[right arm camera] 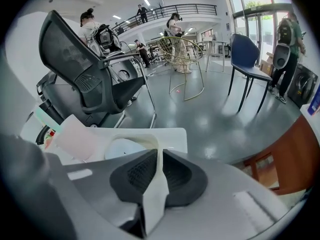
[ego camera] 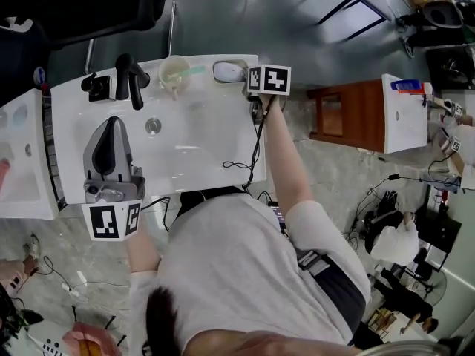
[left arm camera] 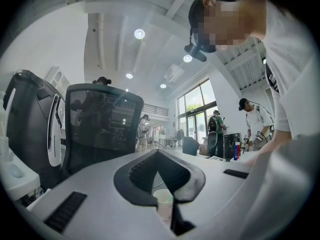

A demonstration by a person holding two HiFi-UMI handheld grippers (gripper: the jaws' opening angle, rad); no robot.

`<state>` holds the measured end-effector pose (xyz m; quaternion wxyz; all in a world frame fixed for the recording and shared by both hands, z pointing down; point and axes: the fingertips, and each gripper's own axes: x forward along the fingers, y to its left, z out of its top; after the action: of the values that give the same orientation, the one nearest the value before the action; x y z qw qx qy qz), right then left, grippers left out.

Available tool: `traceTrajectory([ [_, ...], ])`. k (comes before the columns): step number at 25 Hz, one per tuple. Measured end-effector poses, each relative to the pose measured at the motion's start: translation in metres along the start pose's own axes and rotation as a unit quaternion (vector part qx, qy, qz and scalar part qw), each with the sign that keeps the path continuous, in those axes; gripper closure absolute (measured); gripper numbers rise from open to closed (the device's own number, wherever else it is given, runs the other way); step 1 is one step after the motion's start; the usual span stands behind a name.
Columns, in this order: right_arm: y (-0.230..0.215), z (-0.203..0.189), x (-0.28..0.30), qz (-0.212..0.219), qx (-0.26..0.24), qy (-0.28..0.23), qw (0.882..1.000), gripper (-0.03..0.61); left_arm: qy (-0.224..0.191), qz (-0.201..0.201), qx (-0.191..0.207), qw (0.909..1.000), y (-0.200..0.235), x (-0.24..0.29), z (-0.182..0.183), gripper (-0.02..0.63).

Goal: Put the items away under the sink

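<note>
- From overhead, the white dish [ego camera: 226, 70] sits at the sink's [ego camera: 193, 154] back right corner. The right gripper [ego camera: 245, 76] is on the dish. The left gripper [ego camera: 113, 124] hangs over the basin, pointing towards the black faucet [ego camera: 132, 80], and a cup [ego camera: 174, 73] stands just right of that faucet. A thin cable [ego camera: 249, 158] trails across the sink's right side.
- Along the left gripper, the jaws sit together with nothing between them. The cup shows only beyond them.
- Along the right gripper, the jaws are clamped on the dish's thin rim, at the edge only.
- With so little rim in the grip, I reckon the dish could swing or slip when lifted off the sink. The cable might also snag on the way down. The space under the sink isn't in sight.
</note>
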<state>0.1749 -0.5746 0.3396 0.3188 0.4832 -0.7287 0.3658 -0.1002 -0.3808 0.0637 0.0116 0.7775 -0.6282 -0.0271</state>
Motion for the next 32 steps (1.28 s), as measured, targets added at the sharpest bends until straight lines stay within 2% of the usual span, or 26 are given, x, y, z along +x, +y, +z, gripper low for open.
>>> traceTrajectory([
  [6,0.003,0.0,0.003,-0.005,-0.007,0.004,1.0,0.56,-0.003,0.003,-0.001,1.0,0.0,-0.004,0.0,0.606],
  [17,0.009,-0.003,-0.015,0.005,0.016,-0.037,0.999,0.561,-0.01,0.008,-0.003,0.9999,0.005,-0.017,0.005,0.606],
  [22,0.015,-0.008,-0.037,0.011,0.019,-0.048,0.999,0.561,-0.016,-0.005,-0.003,0.9999,0.001,-0.022,0.009,0.606],
  [32,0.031,-0.047,-0.096,0.016,0.052,-0.085,0.995,0.561,-0.033,-0.047,-0.006,0.9983,-0.015,-0.051,0.023,0.606],
])
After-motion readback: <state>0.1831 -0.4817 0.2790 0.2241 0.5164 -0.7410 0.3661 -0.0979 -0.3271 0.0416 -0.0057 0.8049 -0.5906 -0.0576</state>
